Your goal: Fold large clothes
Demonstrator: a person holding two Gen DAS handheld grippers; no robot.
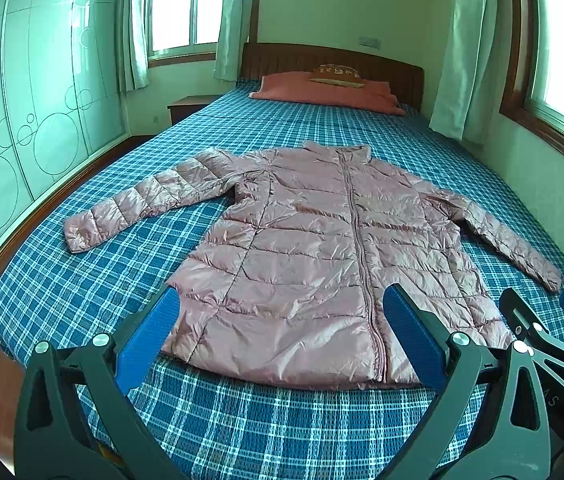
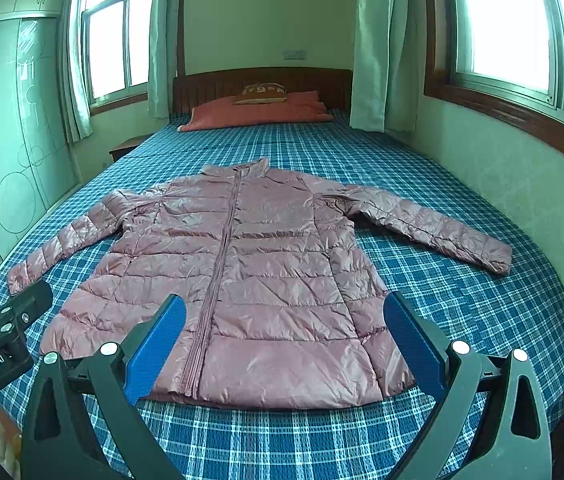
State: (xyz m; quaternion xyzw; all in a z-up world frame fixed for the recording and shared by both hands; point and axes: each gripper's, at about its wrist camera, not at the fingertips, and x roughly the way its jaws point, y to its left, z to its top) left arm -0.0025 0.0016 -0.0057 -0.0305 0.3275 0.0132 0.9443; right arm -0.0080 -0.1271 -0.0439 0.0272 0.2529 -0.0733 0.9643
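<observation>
Both hand-held grippers, left (image 1: 279, 334) and right (image 2: 284, 340), hovered released above the hem of the jacket (image 1: 322, 256) spread flat on the bed (image 1: 241, 420); slick puffy fabric risked slipping from a shallow pinch.

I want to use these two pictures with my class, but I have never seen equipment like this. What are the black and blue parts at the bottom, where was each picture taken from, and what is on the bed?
There is no robot here: a person holds a two-fingered claw in each hand. Each claw carries a wide-angle camera looking forward along its blue fingers. One picture comes from the left claw, the other from the right claw; each also glimpses its partner at the edge. Both claws are open and hold nothing. A pink quilted jacket lies flat, zipped, sleeves spread, on the blue checked bed, waiting to be folded. A pillow sits by the headboard.
</observation>
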